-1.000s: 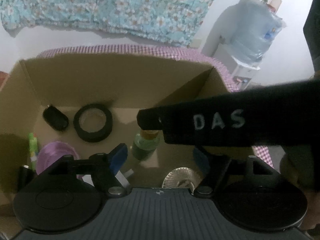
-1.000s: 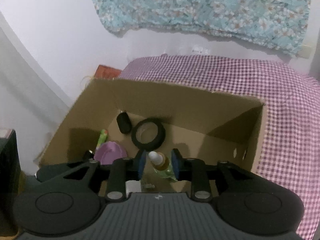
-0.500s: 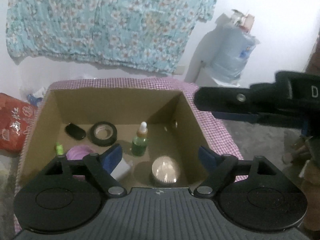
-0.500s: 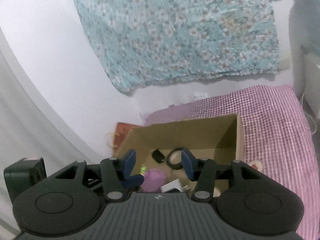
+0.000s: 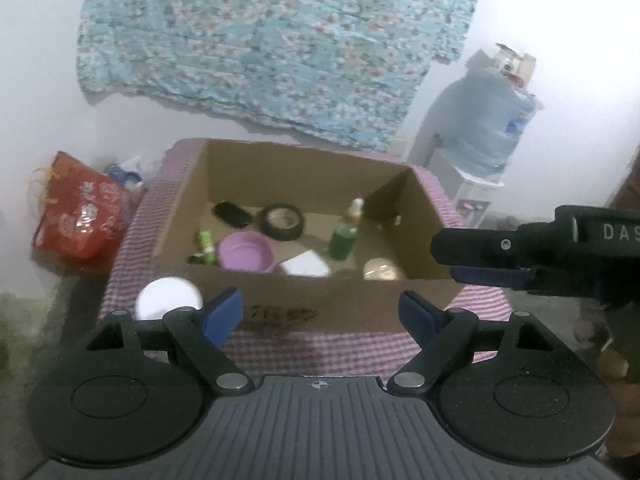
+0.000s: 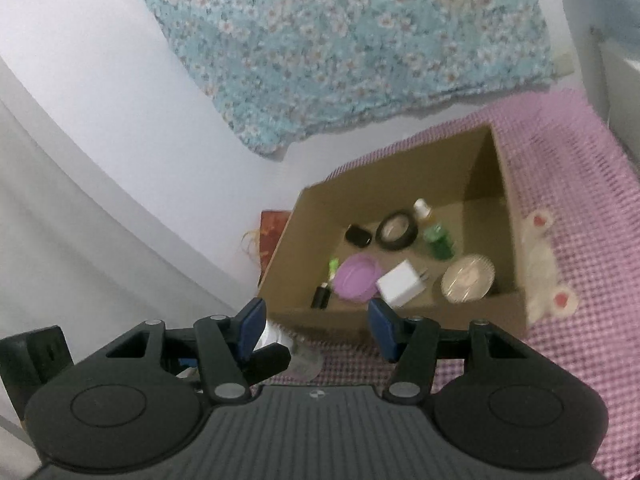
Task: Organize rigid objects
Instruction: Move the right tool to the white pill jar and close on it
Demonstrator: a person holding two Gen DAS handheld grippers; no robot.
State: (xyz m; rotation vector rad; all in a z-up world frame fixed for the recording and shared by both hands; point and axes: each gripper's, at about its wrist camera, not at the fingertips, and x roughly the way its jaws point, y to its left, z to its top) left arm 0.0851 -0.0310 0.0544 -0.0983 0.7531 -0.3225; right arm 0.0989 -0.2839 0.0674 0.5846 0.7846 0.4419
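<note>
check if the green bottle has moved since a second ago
Yes. The green bottle sat between the right claw's fingers, held over the box; now it stands upright on the box floor beside the tape roll, claw pulled back, empty.

Matt brown cardboard box [image 5: 320, 308] sits on checked woven cloth [image 6: 592, 216]; inside, a glossy green bottle [image 5: 343, 240] and smooth lilac plastic bowl [image 5: 246, 258].

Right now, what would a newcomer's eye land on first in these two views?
The open brown cardboard box on the pink checked cloth, holding a round purple lid, a black tape roll, a green dropper bottle standing upright and a white charger cube. Behind it, a pale blue flowered cloth hangs on the wall.
</note>
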